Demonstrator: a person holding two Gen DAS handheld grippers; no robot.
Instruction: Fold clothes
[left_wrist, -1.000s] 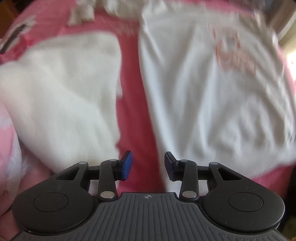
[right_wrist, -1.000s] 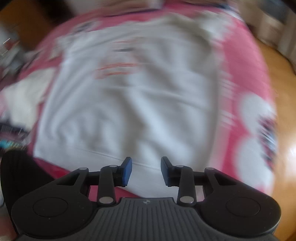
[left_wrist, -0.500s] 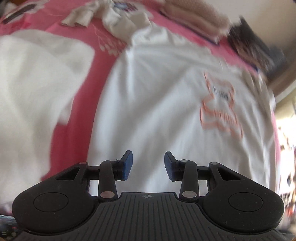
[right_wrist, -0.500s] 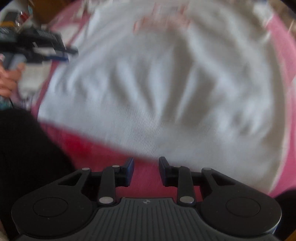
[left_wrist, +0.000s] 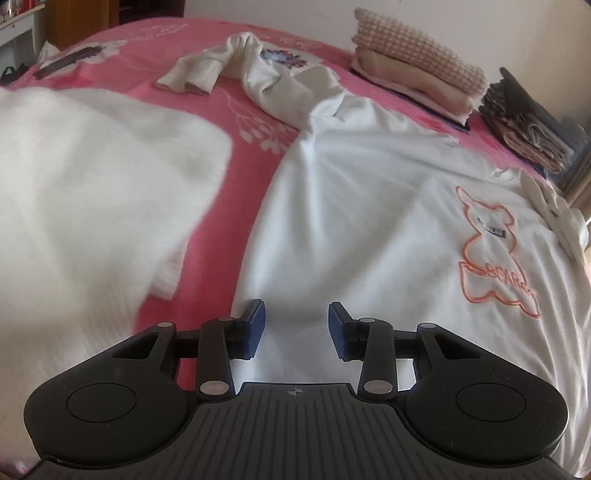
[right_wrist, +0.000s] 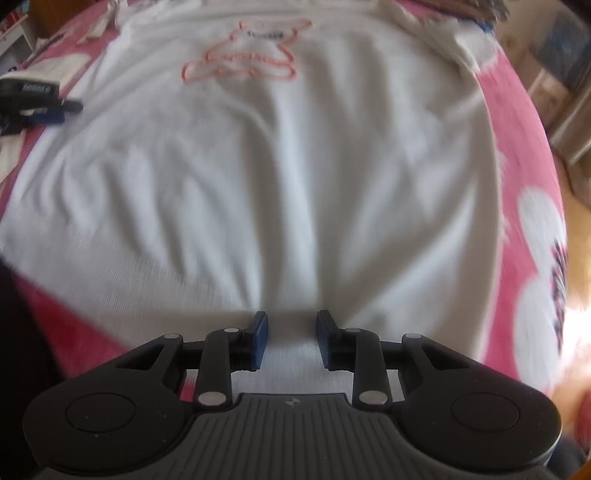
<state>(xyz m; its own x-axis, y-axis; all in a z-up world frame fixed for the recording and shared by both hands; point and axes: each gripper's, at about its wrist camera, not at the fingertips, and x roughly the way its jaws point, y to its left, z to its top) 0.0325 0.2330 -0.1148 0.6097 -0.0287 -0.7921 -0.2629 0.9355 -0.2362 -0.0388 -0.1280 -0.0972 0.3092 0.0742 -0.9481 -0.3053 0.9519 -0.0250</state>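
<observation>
A white T-shirt (left_wrist: 369, 206) with an orange bear outline print (left_wrist: 491, 258) lies spread flat on a pink bedspread (left_wrist: 236, 206). It also fills the right wrist view (right_wrist: 277, 166). My left gripper (left_wrist: 296, 330) is open, low over the shirt's left bottom corner. My right gripper (right_wrist: 291, 339) is open, low over the shirt's bottom hem. Nothing is held. The left gripper shows in the right wrist view (right_wrist: 40, 107) at the shirt's left edge.
A fluffy white garment (left_wrist: 92, 184) lies left of the shirt. A cream sweater (left_wrist: 258, 70) is crumpled at the far side. Folded piles (left_wrist: 417, 62) and dark folded cloth (left_wrist: 532, 125) stand at the back. The bed's right edge (right_wrist: 546, 229) drops to a wooden floor.
Both grippers have dropped lower and closer to the shirt's bottom edge. The left moved right from the pink gap onto the shirt's corner. Both stay open.
</observation>
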